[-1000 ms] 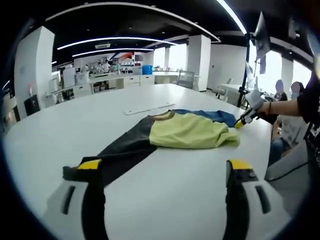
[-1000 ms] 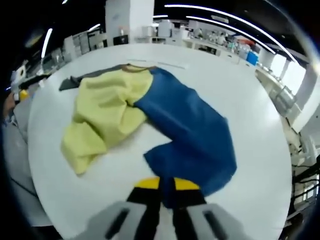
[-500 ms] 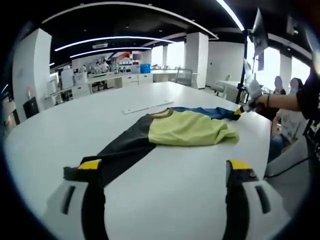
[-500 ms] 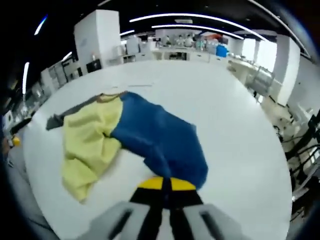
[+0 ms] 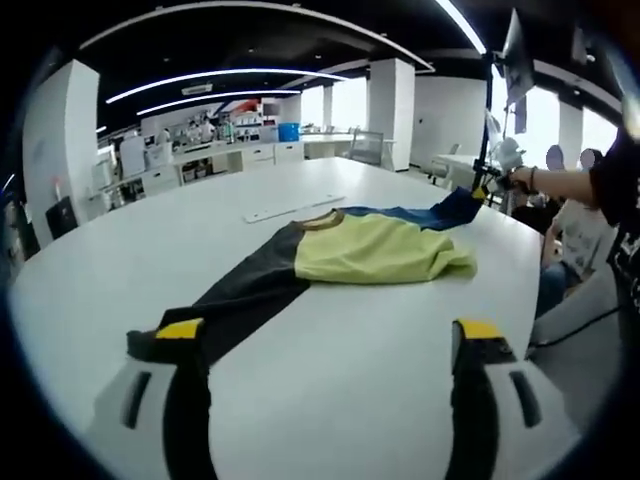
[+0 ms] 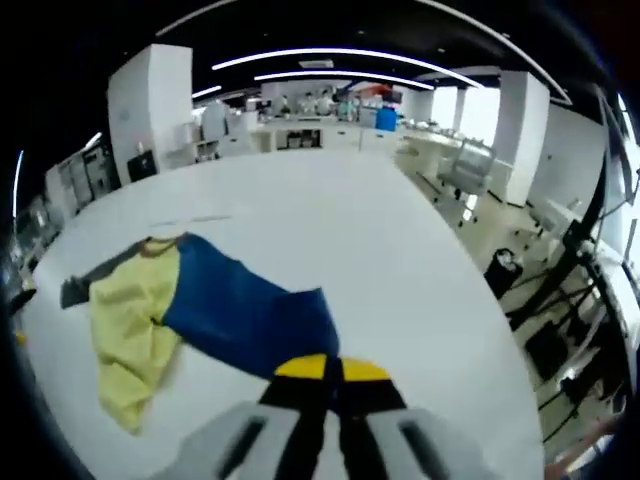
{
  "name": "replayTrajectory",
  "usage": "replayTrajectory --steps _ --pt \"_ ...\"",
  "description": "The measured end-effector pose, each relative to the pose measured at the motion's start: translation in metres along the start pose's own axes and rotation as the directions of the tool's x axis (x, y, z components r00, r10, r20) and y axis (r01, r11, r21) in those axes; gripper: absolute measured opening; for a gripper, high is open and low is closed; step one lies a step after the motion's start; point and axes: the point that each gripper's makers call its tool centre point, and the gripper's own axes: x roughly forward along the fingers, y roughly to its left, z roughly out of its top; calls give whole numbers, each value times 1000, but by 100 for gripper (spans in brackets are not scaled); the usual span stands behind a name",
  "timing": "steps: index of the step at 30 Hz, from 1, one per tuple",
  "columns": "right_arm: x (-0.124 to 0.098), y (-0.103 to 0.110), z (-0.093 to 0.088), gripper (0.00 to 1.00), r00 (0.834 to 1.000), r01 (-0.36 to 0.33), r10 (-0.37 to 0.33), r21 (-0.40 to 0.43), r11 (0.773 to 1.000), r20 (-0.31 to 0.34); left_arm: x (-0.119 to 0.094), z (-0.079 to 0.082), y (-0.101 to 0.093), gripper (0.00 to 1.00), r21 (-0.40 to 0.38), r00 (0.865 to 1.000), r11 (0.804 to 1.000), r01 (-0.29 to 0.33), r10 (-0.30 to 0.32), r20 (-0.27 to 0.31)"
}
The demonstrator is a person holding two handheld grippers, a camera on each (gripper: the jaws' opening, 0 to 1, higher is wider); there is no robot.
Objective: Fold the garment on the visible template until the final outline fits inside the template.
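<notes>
The garment [image 5: 340, 258] lies on the white table [image 5: 330, 380], its long axis running from the dark sleeve end near the left gripper [image 5: 325, 345] to the blue part [image 6: 245, 315] at the far side. The right gripper [image 6: 325, 372] has its jaws closed on the edge of that blue part, lifting it off the table. The left gripper's jaws stand wide apart, holding nothing; the dark sleeve tip appears to touch its left jaw, though this is hard to judge. A pale strip [image 5: 295, 209], possibly the template, lies just beyond the collar.
</notes>
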Motion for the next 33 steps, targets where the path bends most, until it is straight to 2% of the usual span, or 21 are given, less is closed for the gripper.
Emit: replayTrajectory --steps 3,5,8,10,12,13,14,17,19,22,23,24,27,29,30,32,33 --pt "6 -15 4 0 1000 19 -18 11 1000 -9 0 3 -2 99 -14 1000 1000 3 -2 26" --pt "8 -23 3 0 999 31 -30 26 999 -22 0 3 -4 99 -20 1000 1000 9 -8 23" --pt "11 -34 -8 0 996 69 -67 27 997 -59 -1 -1 -3 99 6 1000 1000 -2 2 1" --pt "8 -34 -18 0 994 82 -79 39 996 -79 -2 -1 -3 99 6 1000 1000 -5 5 4" --pt "19 -37 -22 0 996 52 -49 43 998 -68 -5 5 -2 99 -39 999 999 -14 16 47" --pt "21 -39 -32 0 993 60 -55 47 997 -103 -6 7 -1 99 -45 998 999 -17 20 63" --pt "19 -43 -39 0 988 84 -78 40 996 -133 -7 7 -1 99 -45 998 999 -18 21 61" --pt "13 -40 -50 0 986 90 -85 25 996 -142 -9 5 -1 99 -29 999 999 -27 28 44" --pt "12 -39 -53 0 986 87 -82 29 996 -148 -10 2 -1 99 -32 999 999 -30 31 34" --pt "15 -47 -57 1 980 106 -107 -15 994 -170 -11 -1 1 99 -35 999 999 -36 37 21" --pt "15 -49 -57 5 979 110 -113 -28 994 -170 -11 -2 1 99 -32 999 999 -37 38 16" --pt "14 -52 -56 15 978 129 -134 -43 991 -163 -11 -3 0 99 -31 999 999 -35 35 12" --pt "12 -53 -49 39 980 134 -140 -51 990 -143 -11 -5 -3 99 -34 1000 999 -26 26 4" --pt "5 -44 -43 47 983 131 -136 -53 990 -120 -12 -5 -5 99 -33 1000 999 -25 25 0" --pt "8 -45 -38 53 986 123 -129 -63 990 -103 -12 -5 -5 99 -32 1000 999 -25 25 0" --pt "6 -30 -24 61 994 90 -94 -90 992 -50 -12 -6 -5 99 -39 1000 999 -24 24 -7" --pt "6 -17 -13 64 999 42 -43 -134 990 -2 -13 -6 -5 99 -42 1000 999 -24 24 -7"
